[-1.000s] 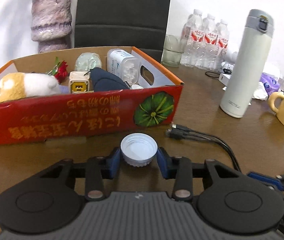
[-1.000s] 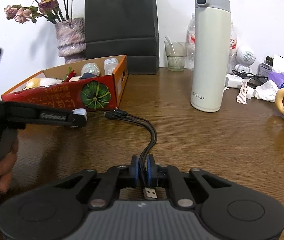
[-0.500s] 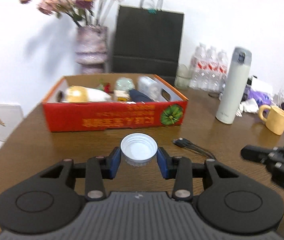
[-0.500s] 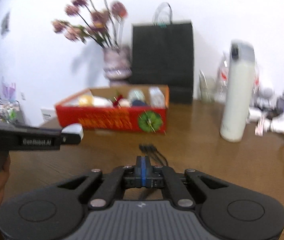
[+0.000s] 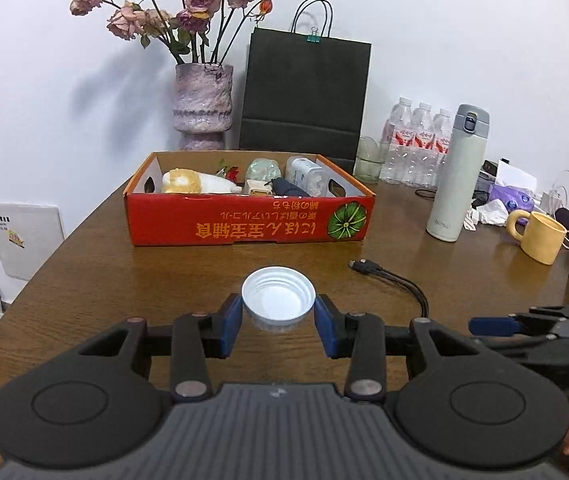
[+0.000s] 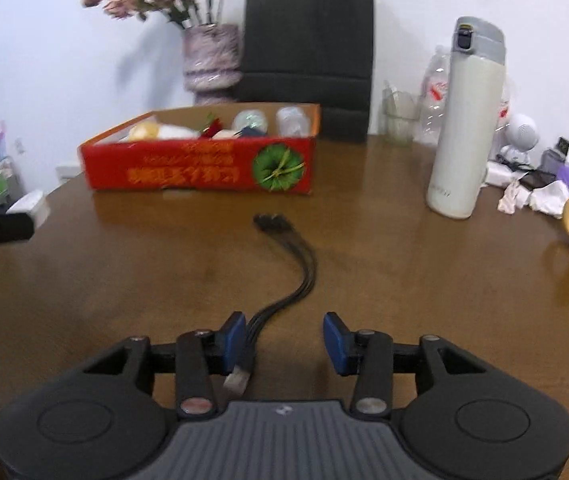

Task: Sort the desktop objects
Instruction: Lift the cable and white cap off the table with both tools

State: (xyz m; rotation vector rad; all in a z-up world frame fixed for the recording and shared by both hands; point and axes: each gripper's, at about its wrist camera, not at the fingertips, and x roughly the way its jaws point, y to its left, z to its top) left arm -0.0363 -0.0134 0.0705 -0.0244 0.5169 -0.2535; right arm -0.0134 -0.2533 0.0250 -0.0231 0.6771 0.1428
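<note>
Left wrist view, nearest the lens: the left hand-held gripper (image 5: 278,322) is clenched on a white bottle cap (image 5: 278,299), open side up, one blue pad (image 5: 231,322) against each side of its rim; the cap appears to be held above the counter (image 5: 124,280). At 3 o'clock in this view, low at the frame edge, the right hand-held gripper (image 5: 492,325) comes in from the side.

Right wrist view, nearest the lens: the right hand-held gripper (image 6: 283,338) is released, its pads well apart. The USB plug of the black multi-head cable (image 6: 304,276) lies just beside the left pad (image 6: 233,338); whether it touches the pad cannot be told. The cable lies on the counter and runs toward 12 o'clock, its small connectors ending near the box front.

Farther, at 12 o'clock in both views: the red cardboard box (image 5: 250,222) stands on the counter and already holds a plush toy (image 5: 194,182), a small red flower (image 5: 230,171), a white adapter (image 5: 304,174) and other small items. Behind it stand a vase (image 5: 203,108) and a black paper bag (image 5: 304,96). At 2 o'clock stand a white flask (image 5: 454,174) and a yellow mug (image 5: 540,237).

Progress, as a judgement: sorting is well along. The cap is yet to be placed in the box, and the cable lies ungrasped outside it.
</note>
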